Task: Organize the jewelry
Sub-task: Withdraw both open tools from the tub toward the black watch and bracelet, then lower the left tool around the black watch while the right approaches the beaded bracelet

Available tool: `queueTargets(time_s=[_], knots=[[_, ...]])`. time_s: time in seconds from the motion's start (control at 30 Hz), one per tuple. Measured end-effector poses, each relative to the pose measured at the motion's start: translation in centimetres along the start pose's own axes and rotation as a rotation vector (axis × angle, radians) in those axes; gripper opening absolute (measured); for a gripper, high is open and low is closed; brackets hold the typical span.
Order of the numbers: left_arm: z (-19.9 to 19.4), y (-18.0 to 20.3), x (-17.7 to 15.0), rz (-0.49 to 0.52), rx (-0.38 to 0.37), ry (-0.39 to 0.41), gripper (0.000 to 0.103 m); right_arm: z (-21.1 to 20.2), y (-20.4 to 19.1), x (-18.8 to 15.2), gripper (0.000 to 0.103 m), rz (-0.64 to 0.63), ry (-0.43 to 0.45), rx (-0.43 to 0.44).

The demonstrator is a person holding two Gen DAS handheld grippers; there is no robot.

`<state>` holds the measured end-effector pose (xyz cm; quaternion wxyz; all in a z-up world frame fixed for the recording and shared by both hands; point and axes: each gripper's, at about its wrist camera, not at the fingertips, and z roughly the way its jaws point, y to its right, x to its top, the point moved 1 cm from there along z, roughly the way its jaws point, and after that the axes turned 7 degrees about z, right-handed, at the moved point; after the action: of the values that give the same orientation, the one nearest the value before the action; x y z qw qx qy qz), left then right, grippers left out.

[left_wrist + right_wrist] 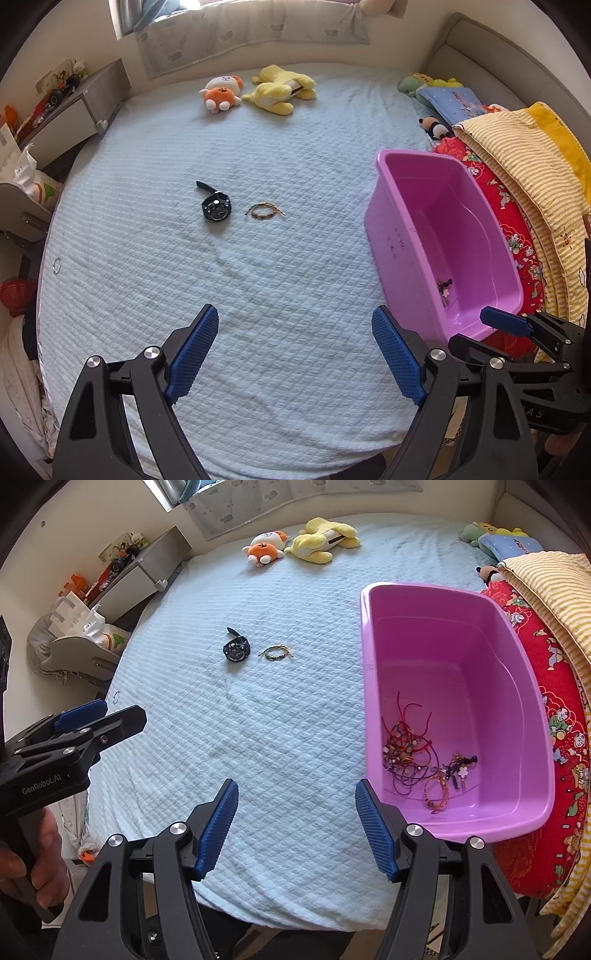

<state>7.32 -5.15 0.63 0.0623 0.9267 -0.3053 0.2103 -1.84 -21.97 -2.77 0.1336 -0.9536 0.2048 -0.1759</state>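
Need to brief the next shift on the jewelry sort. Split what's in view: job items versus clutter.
Job items:
watch on the bedspread
bracelet beside it
pink bin
jewelry pile already in the bin

Clutter:
plush toys
folded blankets
nightstand

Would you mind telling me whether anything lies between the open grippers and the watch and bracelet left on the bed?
Nothing visible does: only bare bedspread separates the left gripper and right gripper from the watch and bracelet.
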Motion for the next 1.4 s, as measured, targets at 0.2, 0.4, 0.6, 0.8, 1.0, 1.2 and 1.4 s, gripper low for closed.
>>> queueTargets(time_s=[0.2, 0.4, 0.6, 0.8, 1.0, 1.2, 1.4], knots=[[0.1, -5.6, -1.7, 0.04, 0.007, 0.011, 0.088, 2.2, -4.7, -0.5, 0.063, 0.052, 0.021, -0.012], [1.6, -10.6, -2.9, 0.062, -0.021, 0.001, 0.088, 4.1, -7.8, -0.9, 0.064, 0.147, 0.039, -0.058], [3.1, -14.8, -3.3, 0.036, -0.042, -0.002, 0.091, 5.2, -10.6, -1.0, 0.07, 0.165, 0.04, -0.103], [4.7, -17.8, -3.6, -0.033, -0.037, 0.005, 0.093, 7.0, -12.3, -0.7, 0.071, 0.125, 0.01, -0.121], [6.8, -19.2, -3.7, -0.087, 0.001, 0.041, 0.093, 9.4, -12.0, 0.3, 0.073, 0.091, 0.02, -0.104], [9.3, -18.9, -2.2, -0.113, 0.028, 0.066, 0.094, 12.3, -10.7, 2.5, 0.073, 0.056, 0.014, -0.087], [12.5, -17.6, 0.4, -0.101, 0.062, 0.092, 0.096, 14.9, -8.7, 5.5, 0.074, 0.011, 0.062, -0.081]])
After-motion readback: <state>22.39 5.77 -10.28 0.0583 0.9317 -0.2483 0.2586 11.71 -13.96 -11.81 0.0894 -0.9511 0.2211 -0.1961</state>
